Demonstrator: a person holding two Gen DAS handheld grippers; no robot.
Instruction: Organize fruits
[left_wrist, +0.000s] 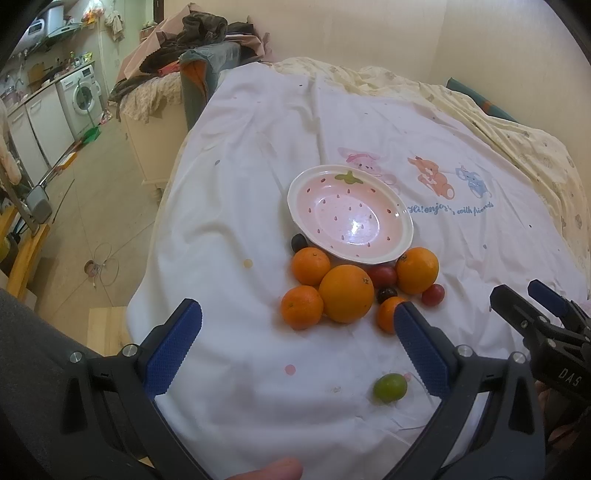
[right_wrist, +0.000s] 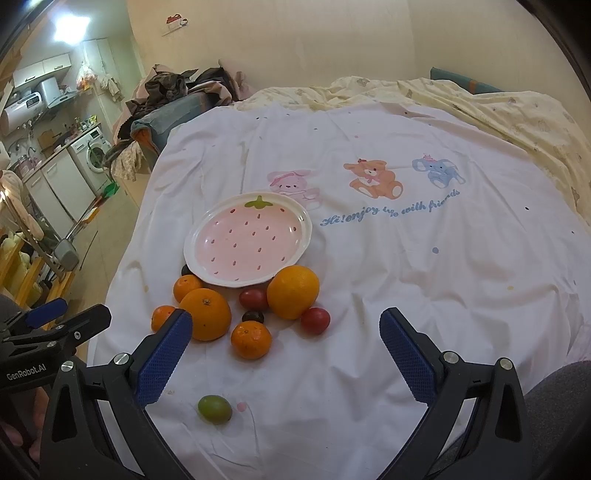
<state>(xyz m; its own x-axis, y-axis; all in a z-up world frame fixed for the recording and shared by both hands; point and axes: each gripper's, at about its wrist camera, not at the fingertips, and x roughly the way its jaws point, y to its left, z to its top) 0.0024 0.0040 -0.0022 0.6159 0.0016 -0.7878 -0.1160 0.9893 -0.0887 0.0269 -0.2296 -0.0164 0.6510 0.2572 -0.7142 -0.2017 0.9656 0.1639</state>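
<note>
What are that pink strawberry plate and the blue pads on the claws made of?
The strawberry plate looks like glazed ceramic: its pink face is glossy and throws back a bright glare in the left wrist view, with a smooth white rim. The blue pads look like rubber or soft plastic, matte, with a fine bumpy grid and toothed edges. The black claw frames look like hard plastic, though that is less certain.

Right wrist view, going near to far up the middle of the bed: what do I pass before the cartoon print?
Small green round fruit → small orange mandarin → dark plum-like fruit → red cherry tomato → pink strawberry-pattern ceramic plate, still empty → pink rabbit print.
</note>
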